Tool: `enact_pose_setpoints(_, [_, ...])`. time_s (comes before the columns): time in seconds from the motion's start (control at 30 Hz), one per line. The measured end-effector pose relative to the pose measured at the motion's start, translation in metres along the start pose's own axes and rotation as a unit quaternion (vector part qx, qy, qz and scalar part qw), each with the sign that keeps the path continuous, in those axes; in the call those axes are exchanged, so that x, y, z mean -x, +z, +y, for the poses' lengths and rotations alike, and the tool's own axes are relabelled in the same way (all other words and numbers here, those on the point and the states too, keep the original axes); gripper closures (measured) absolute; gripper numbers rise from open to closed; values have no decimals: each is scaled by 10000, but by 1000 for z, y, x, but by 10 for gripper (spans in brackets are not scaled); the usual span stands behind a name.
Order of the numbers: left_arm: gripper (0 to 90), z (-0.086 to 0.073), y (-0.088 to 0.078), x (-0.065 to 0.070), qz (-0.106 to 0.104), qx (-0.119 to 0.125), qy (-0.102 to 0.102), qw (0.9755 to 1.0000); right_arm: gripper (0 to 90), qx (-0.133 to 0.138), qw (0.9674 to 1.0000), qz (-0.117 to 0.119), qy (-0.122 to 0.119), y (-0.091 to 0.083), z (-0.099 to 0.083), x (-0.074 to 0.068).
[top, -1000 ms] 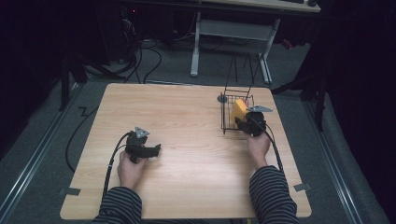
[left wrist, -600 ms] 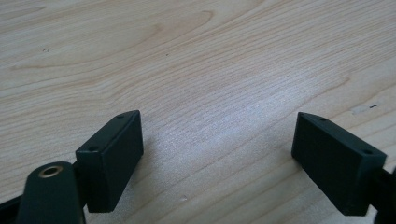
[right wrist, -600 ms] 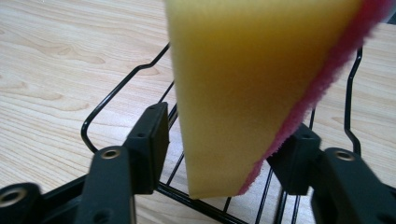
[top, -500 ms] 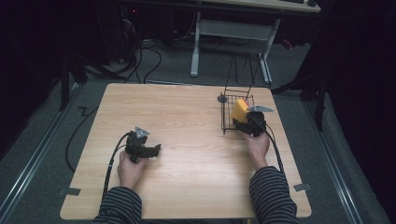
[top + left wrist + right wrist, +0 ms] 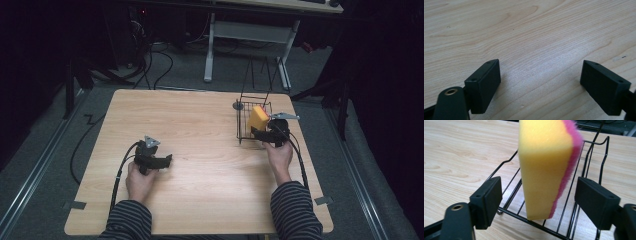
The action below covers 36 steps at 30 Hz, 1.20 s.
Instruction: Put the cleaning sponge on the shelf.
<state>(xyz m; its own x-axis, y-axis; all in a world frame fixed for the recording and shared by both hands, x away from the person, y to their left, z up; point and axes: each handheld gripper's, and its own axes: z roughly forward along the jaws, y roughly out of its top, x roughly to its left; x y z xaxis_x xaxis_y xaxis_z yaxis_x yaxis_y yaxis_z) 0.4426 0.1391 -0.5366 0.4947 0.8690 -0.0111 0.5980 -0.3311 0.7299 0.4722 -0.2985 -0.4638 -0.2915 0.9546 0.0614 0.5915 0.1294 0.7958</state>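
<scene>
Two claws in play, one per hand, both over the wooden surface (image 5: 200, 130).

Right claw (image 5: 264, 136): spread wide. Jaws have just been opening; the sponge (image 5: 258, 118) sits between them but neither pad presses on it. In the right gripper view the sponge (image 5: 544, 167) shows a visible gap to the pad on each side. It stands on its narrow edge, roughly upright, yellow foam with a pink scrub layer on one face, and rests on the bottom wires of the rack (image 5: 584, 202).

Rack (image 5: 245, 125): black wire, open top, standing on the far right part of the surface. Sponge is inside the rack, toward its right side as the high view shows it. Right claw sits at the rack's near edge, jaws pointing into the rack. Right hand (image 5: 278, 156) is just nearer than the rack, striped sleeve (image 5: 295, 212) behind it.

Left claw (image 5: 162, 161): spread wide, nothing between the jaws. Left gripper view has bare wood grain between the two black pads (image 5: 485, 85). It sits well apart from the rack, to the rack's left and nearer the person, low over the surface. Left hand (image 5: 140, 181) grips its body; cable (image 5: 120, 175) loops back from it, away from the rack.

Small round grey disc (image 5: 238, 106) lies on the surface just beside the rack's far left corner.
</scene>
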Motion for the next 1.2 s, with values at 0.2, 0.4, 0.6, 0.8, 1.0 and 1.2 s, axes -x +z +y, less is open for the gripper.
enact_pose_setpoints(0.2, [173,0,0,0,1,1,0,10000,193,29,10000,31,58,-9,0,1])
enact_pose_setpoints(0.4, [173,0,0,0,2,0,1,10000,182,200,9996,143,146,-19,-3,-1])
enact_pose_setpoints(0.6, [173,0,0,0,3,2,1,10000,178,345,9988,243,251,-35,-9,0])
enact_pose_setpoints(0.8, [173,0,0,0,0,1,-8,10000,182,426,9979,332,356,-52,-14,2])
enact_pose_setpoints(1.0, [173,0,0,0,0,1,-8,10000,233,702,9956,427,453,-71,-24,6])
enact_pose_setpoints(1.2, [173,0,0,0,1,1,-7,10000,259,850,9942,451,482,-86,-32,7])
